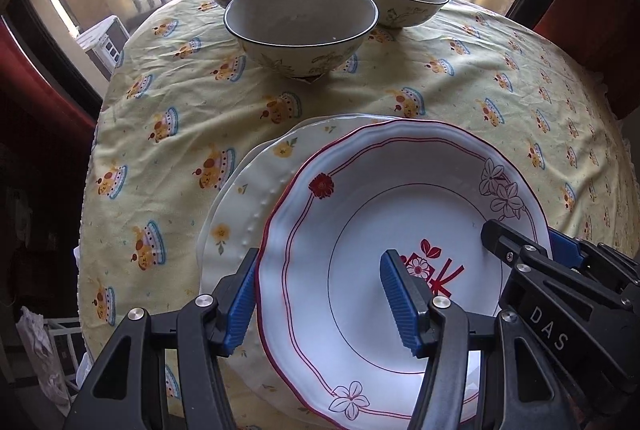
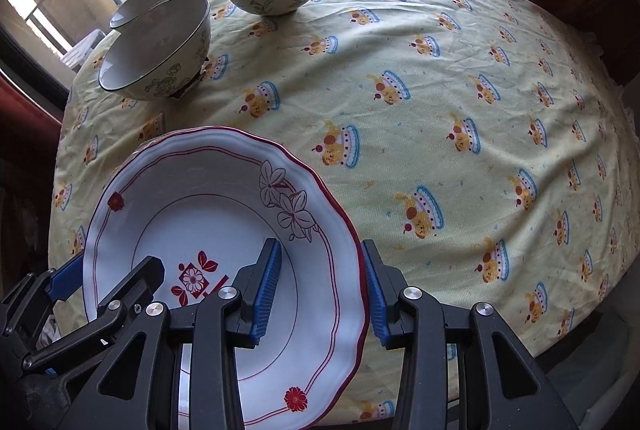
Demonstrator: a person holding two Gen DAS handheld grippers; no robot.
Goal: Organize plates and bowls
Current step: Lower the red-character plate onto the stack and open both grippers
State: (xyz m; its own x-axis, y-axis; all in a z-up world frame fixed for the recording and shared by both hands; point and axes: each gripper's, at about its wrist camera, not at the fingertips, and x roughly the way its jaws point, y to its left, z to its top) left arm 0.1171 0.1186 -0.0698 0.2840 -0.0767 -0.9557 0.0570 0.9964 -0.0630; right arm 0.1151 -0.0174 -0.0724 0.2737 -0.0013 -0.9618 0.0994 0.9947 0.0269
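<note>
The left gripper (image 1: 320, 300) and the right gripper (image 2: 322, 288) both straddle opposite rims of the white scalloped plate with the red line border and flower prints (image 1: 360, 213). Each gripper's jaws are pinching that rim — one blue pad inside the dish, one outside. Beneath it, left of the left jaws, lies a cream plate with yellow flowers (image 1: 240, 189). Beyond the jaws, three grey-rimmed floral bowls (image 1: 300, 29) stand on the counter's yellow printed cloth (image 1: 440, 89).
</note>
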